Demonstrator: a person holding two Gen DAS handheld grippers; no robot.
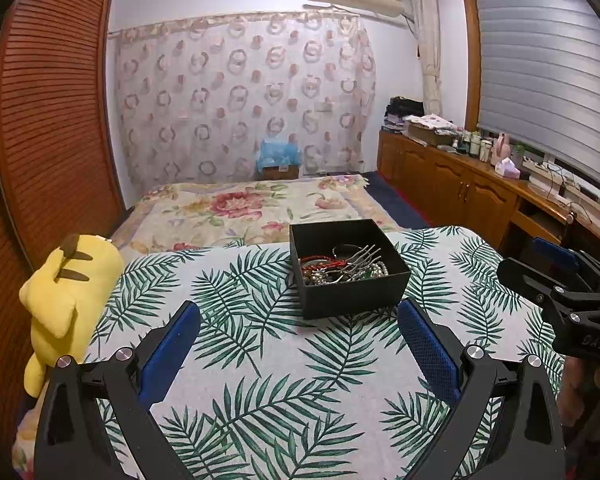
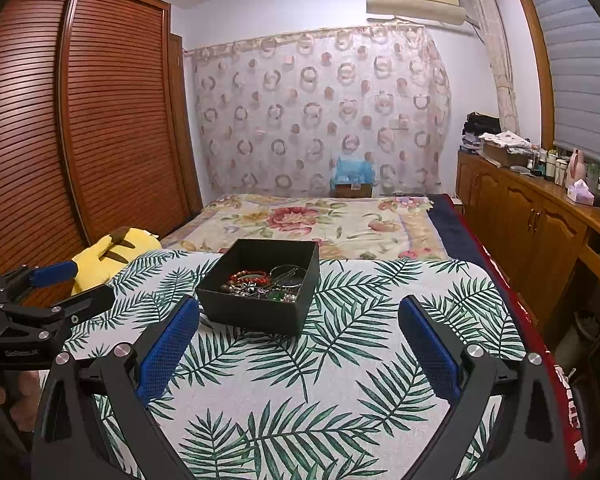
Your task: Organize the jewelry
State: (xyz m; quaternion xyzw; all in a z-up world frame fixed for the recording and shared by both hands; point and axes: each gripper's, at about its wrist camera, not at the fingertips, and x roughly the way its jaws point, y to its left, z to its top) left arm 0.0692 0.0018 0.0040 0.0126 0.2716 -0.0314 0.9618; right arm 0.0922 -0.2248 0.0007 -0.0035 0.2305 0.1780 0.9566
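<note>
A black open box stands on the palm-leaf cloth. It holds a tangle of jewelry: red bead bracelets, a silver hair comb, pearls and dark rings. My left gripper is open and empty, just short of the box. In the right wrist view the box sits ahead and left, with the jewelry inside. My right gripper is open and empty, near the box's front right corner. Each gripper shows in the other's view, the right one and the left one.
A yellow plush toy lies at the cloth's left edge. A floral bedspread stretches behind the box. A slatted wooden wardrobe stands on the left. A wooden cabinet with bottles and tissues runs along the right under the window.
</note>
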